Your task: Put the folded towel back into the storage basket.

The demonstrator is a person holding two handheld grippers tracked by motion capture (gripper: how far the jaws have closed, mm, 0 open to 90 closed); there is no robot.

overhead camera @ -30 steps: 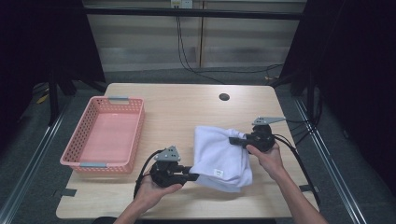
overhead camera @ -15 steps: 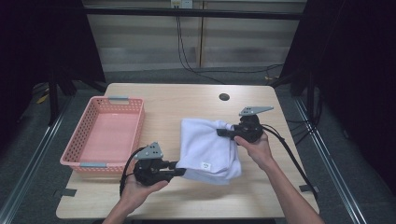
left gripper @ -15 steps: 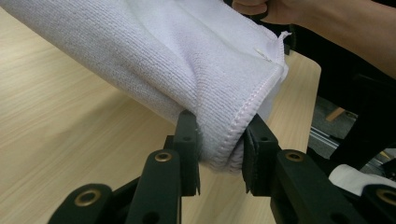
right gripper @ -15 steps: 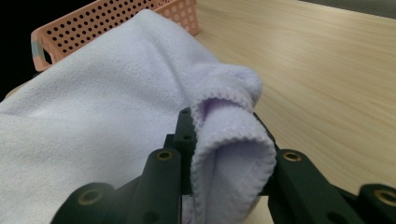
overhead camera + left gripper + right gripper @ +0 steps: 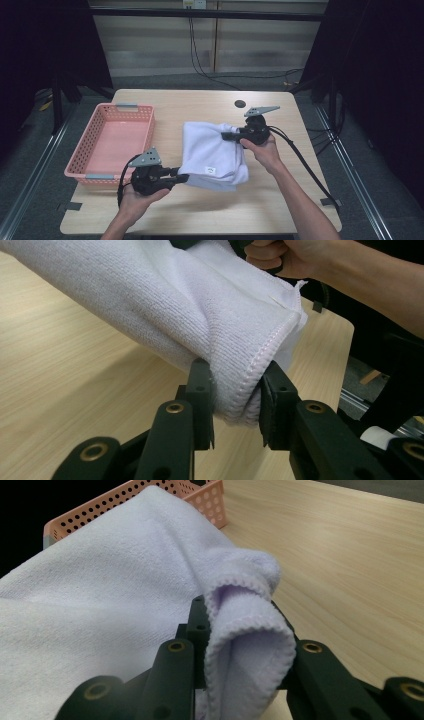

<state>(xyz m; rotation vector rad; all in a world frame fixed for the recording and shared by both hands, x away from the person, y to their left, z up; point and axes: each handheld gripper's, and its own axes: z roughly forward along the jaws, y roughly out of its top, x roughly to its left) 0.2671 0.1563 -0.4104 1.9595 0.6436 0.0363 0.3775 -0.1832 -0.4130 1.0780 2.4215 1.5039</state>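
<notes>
High view: both grippers carry the towel (image 5: pixel 210 152) between them above the table (image 5: pixel 280 210). Left gripper (image 5: pixel 181 177) clamps its near corner, right gripper (image 5: pixel 226 135) its far edge; basket (image 5: pixel 90 172) lies beside the left gripper.

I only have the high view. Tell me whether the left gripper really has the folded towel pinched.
Observer: Yes. In the left gripper view the left gripper has a thick folded edge of the white towel squeezed between both jaws.
Operator: Now report the right one.
Observer: The right gripper is shut on a bunched, hemmed corner of the towel that bulges up between its jaws.
Operator: Give me what lies beyond the towel from that side.
Observer: In the right gripper view, the pink basket shows just past the towel, its perforated wall facing the camera.
</notes>
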